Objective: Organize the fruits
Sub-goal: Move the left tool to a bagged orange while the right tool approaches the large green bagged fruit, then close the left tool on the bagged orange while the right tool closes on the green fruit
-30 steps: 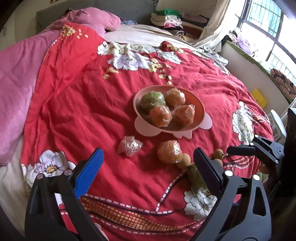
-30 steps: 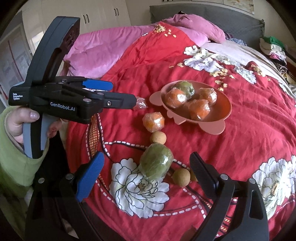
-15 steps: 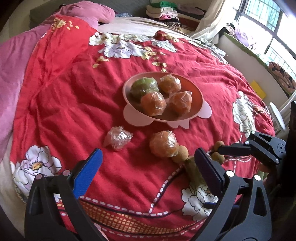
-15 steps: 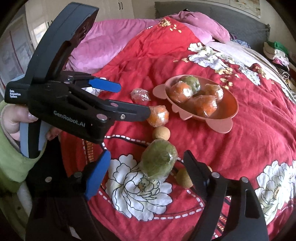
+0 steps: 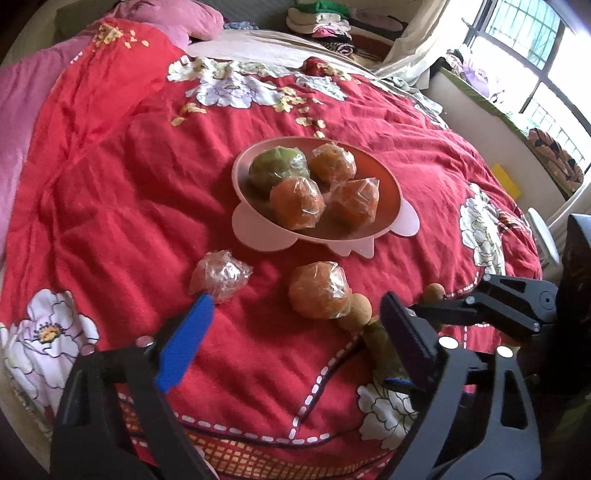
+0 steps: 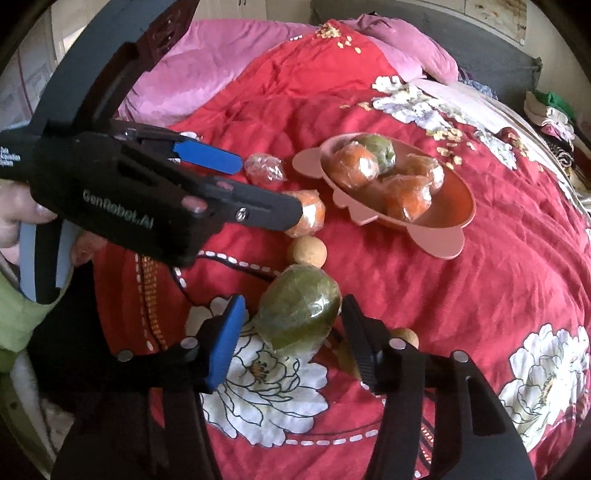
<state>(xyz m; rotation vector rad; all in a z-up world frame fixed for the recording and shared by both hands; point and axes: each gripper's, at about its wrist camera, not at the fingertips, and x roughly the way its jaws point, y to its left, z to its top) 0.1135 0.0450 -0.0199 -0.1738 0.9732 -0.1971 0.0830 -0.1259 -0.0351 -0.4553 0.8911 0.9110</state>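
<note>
A pink bowl (image 5: 258,236) on the red bedspread holds one green and three orange wrapped fruits. In front of it lie a wrapped orange (image 5: 319,290), a small crumpled wrapped fruit (image 5: 220,275) and small brown round fruits (image 5: 360,310). My left gripper (image 5: 295,310) hovers just short of the wrapped orange, its jaws closing with nothing touching the pads. A wrapped green fruit (image 6: 299,310) lies on the bed between the fingers of my right gripper (image 6: 293,310). Those jaws are closing around it, with a thin gap still showing at the blue pad (image 6: 229,332).
A person's hand (image 6: 22,221) in a green sleeve holds the left gripper (image 6: 267,190). Pink bedding (image 6: 221,74) lies beyond the red spread. Folded clothes (image 5: 317,18) are stacked at the head of the bed. A window (image 5: 535,55) and a ledge run along the right.
The right jaws have narrowed a lot around the green fruit. The left jaws have narrowed a little. Both grippers have sunk closer to the bed and the fruit.
</note>
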